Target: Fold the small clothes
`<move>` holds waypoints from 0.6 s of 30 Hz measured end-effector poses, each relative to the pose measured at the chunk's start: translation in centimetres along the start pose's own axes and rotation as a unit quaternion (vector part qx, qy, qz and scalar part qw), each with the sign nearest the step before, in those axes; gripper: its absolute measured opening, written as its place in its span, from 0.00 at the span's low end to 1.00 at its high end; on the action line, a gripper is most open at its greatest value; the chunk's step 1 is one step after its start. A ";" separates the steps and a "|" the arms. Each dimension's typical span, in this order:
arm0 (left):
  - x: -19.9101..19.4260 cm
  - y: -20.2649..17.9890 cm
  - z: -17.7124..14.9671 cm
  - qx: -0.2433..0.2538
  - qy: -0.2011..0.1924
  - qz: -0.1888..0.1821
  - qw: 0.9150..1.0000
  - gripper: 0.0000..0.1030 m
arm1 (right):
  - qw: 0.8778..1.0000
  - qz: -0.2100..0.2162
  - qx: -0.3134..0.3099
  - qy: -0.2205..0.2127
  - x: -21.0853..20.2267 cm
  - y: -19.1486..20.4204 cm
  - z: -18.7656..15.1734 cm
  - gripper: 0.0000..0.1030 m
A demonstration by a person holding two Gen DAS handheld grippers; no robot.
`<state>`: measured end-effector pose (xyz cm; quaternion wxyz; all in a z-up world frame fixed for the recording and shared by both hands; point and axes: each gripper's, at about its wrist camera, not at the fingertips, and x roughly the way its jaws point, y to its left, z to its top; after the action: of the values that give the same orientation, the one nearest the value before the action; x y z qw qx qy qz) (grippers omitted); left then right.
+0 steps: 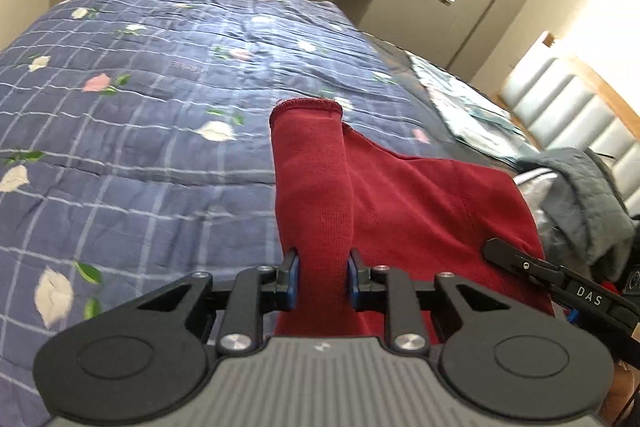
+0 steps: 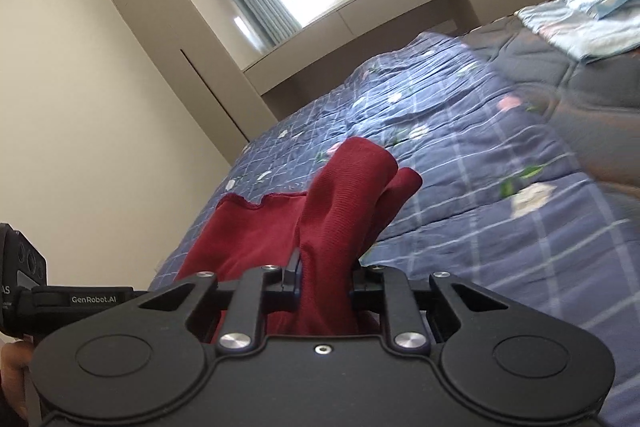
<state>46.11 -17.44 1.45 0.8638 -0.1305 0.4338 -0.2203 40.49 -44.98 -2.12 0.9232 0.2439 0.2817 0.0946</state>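
Centrally, the left gripper (image 1: 322, 277) pinched a bunched red garment (image 1: 420, 195) above the blue floral quilt (image 1: 140, 99); the right gripper (image 2: 325, 277) likewise clamped its fold.

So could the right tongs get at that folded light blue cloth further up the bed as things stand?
Probably not yet: the right tongs are shut on the red garment, which the left tongs also grip. The bedspread toward the light blue cloth looks free.

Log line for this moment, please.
left gripper: shut on red garment | right gripper: shut on red garment | garment raised over floral quilt | fold pending
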 end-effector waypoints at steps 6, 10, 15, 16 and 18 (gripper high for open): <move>0.4 -2.6 -3.2 0.005 0.018 -0.015 1.000 0.25 | 0.999 -0.036 -0.009 0.010 -4.0 -1.4 -1.5 0.20; 2.3 -2.9 -5.6 -0.001 0.039 -0.019 0.999 0.25 | 0.998 -0.064 -0.012 0.026 -4.4 -3.2 -3.8 0.20; 4.3 -2.6 -7.9 0.001 0.054 -0.004 0.999 0.28 | 0.995 -0.087 -0.001 0.041 -3.6 -4.9 -6.7 0.22; 4.2 -2.6 -8.2 0.004 0.049 -0.004 0.999 0.30 | 0.995 -0.092 -0.009 0.039 -3.6 -5.0 -7.1 0.26; 4.1 -2.7 -8.2 0.006 0.049 -0.002 0.999 0.39 | 0.994 -0.100 -0.019 0.037 -3.4 -5.1 -7.3 0.33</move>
<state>40.90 -22.10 -5.08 0.8418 -0.1155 0.4742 -0.2305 33.76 -47.57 -8.36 0.9212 0.1935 0.3372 0.0159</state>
